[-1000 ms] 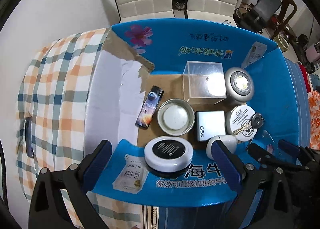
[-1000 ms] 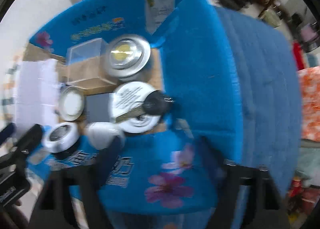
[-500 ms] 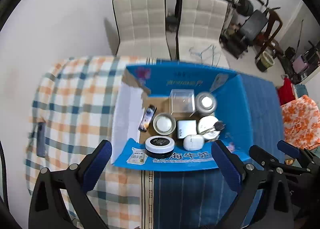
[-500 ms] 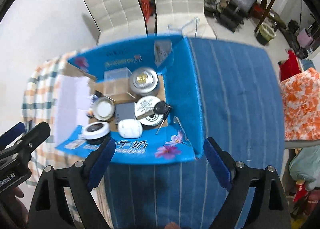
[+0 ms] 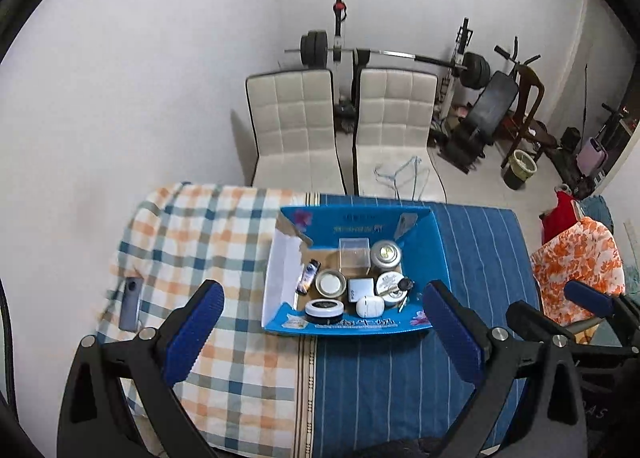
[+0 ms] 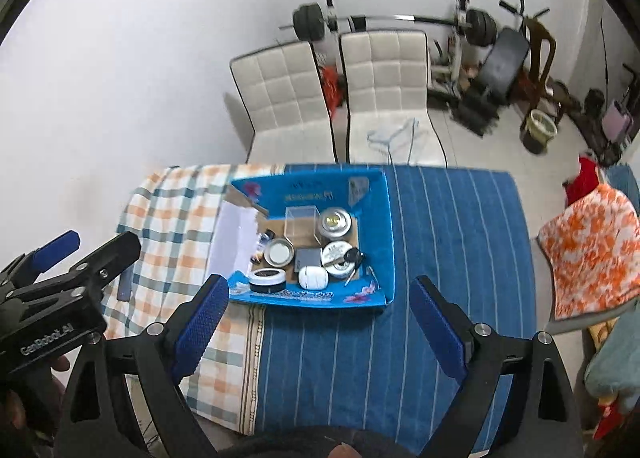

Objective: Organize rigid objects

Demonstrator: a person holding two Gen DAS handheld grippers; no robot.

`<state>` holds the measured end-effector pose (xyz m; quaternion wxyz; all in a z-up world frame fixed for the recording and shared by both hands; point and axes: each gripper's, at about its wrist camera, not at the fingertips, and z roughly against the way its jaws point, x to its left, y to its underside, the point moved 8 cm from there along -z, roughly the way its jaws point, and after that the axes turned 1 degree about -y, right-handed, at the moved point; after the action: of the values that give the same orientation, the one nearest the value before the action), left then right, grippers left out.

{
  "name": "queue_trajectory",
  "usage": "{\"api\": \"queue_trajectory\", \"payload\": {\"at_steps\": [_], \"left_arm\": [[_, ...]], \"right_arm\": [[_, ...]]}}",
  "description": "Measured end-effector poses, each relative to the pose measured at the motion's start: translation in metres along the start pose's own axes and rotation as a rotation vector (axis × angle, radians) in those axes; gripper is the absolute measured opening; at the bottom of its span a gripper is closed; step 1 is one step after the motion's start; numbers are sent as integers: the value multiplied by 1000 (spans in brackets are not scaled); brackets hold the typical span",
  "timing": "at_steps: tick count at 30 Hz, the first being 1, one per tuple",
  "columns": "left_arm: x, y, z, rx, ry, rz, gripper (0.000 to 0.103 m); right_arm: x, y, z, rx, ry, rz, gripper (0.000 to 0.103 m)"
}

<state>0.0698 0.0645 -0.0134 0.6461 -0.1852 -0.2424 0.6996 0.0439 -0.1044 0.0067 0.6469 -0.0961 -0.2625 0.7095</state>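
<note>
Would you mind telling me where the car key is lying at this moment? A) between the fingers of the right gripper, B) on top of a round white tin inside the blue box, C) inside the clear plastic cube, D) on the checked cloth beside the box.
B: the black-headed car key rests across the round white tin at the right side of the blue box, while both grippers hang open and empty.

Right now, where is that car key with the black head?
The car key lies inside the blue box, toward its right side in both wrist views, resting on top of a round white tin, just right of the white square box.
</note>
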Motion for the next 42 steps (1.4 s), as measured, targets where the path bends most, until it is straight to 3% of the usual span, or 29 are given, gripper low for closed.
{"api": "queue_trajectory", "payload": {"at_steps": [7, 20, 42], "left_arm": [[-1, 5, 11, -26, -6, -7, 102], [3, 20, -3, 21, -6, 28, 102], [9, 27, -10, 31, -9, 38, 102]], "right_arm": [[-3, -1, 25, -48, 38, 8, 94], [-25, 8, 5, -18, 91, -27, 94], [-20, 7, 12, -54, 152, 30, 94]]}}
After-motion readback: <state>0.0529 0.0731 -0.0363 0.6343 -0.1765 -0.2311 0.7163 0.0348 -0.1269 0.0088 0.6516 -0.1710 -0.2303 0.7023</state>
